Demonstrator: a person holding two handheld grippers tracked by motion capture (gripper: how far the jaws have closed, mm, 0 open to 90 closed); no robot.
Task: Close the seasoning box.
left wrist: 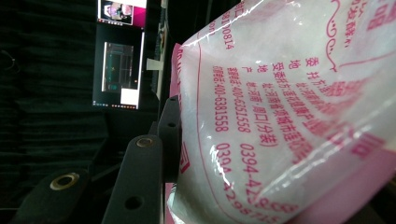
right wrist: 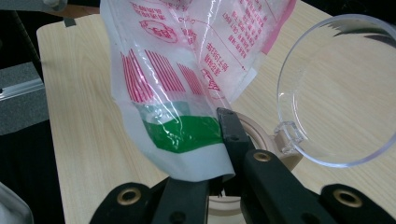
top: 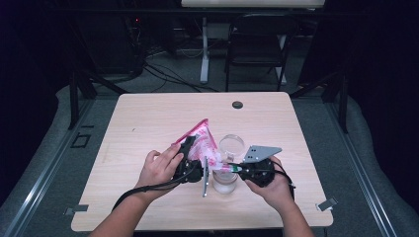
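Note:
A clear plastic bag with pink print and white grains hangs tilted over the table, held between both grippers. My left gripper is shut on the bag's side. In the left gripper view the bag presses against one black jaw and hides the other. My right gripper is shut on the bag's lower green-and-white corner, with one jaw in front of the film. Below that corner stands a clear jar with its round hinged lid swung open.
A dark grommet sits near the table's far edge. Beyond the table stand a black folding chair and a white desk leg. A lit monitor glows in the dark behind the bag.

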